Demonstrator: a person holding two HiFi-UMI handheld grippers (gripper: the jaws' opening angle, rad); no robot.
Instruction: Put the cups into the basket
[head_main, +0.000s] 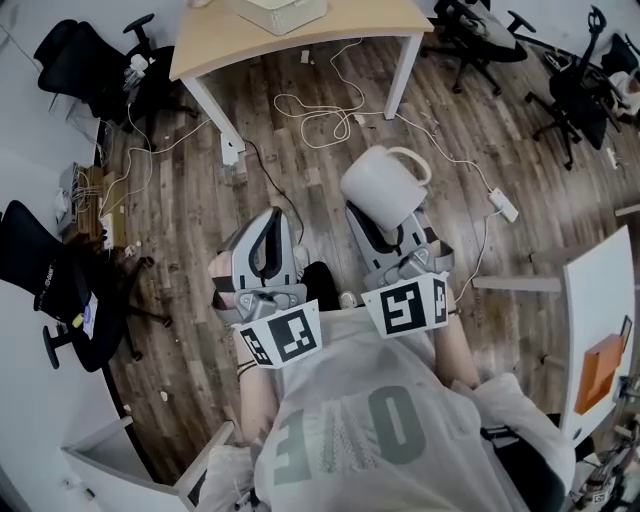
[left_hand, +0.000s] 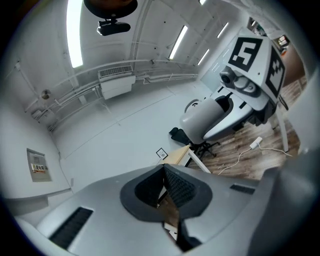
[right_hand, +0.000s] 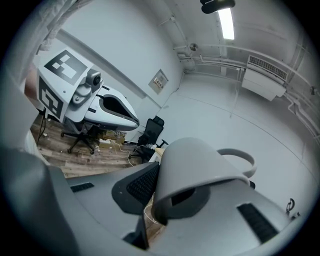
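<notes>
A white mug (head_main: 383, 185) with a loop handle is held tilted above the wooden floor, and my right gripper (head_main: 385, 222) is shut on its rim. In the right gripper view the mug (right_hand: 200, 165) fills the middle, its wall pinched between the dark pads (right_hand: 142, 185). My left gripper (head_main: 262, 245) is alongside at the left, shut with nothing in it; its pads (left_hand: 177, 187) meet at the tips. The left gripper view also shows the mug (left_hand: 197, 122) on the right gripper. A white container (head_main: 280, 12), possibly the basket, sits on the wooden table (head_main: 300, 45) ahead.
Black office chairs (head_main: 95, 65) stand at the far left and far right (head_main: 580, 95). White cables and a power adapter (head_main: 503, 206) trail over the floor. A white table with an orange item (head_main: 600, 370) is at my right, and a white box (head_main: 130, 470) at the lower left.
</notes>
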